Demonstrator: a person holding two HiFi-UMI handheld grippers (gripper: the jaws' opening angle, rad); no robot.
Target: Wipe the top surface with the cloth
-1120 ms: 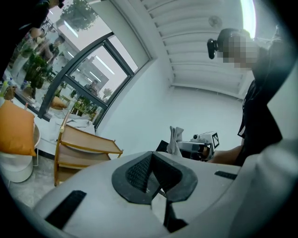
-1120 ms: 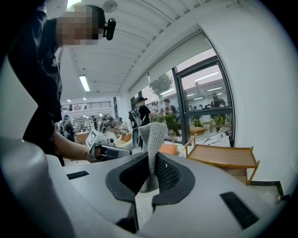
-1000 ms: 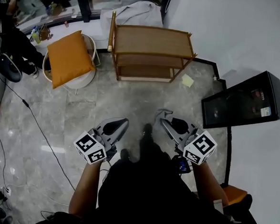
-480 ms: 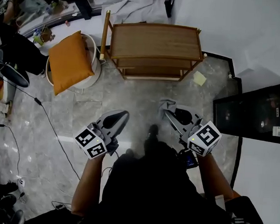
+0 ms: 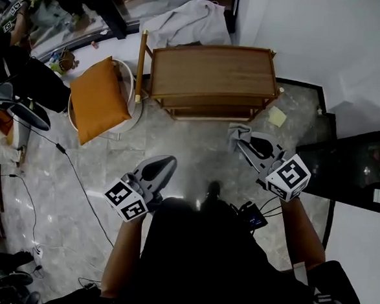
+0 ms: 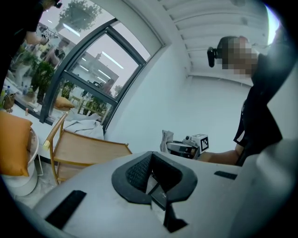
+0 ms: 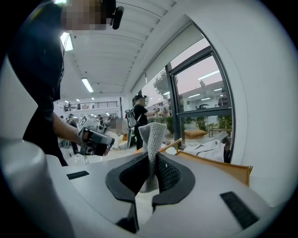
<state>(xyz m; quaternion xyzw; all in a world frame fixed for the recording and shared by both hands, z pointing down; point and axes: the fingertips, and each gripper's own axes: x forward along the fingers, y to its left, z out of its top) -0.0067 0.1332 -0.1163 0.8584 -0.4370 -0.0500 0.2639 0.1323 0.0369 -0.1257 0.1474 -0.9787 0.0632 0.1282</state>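
My right gripper is clamped on the grey knitted cloth. In the right gripper view the fabric is pinched between the two black pads and a twisted fold stands up past the tips. From the head view, the cloth is in the air over the marble floor. It is near the front right corner of the wooden shelf unit and not touching its top. That top is a bare brown board with lower shelves showing under its front edge.

My left gripper is clenched with nothing in it. In the left gripper view its pads meet and only the gripper's own body shows between them. It hangs over the floor, lower in the head view than the right one and well apart from the shelf unit.

An orange cushion lies tilted on a round white seat just left of the shelf unit. A pale crumpled sheet lies behind the unit, against the window side. A small yellow note sits on the floor by the unit's right leg. A black cabinet stands against the wall on my right. A dark cable trails across the floor on my left.
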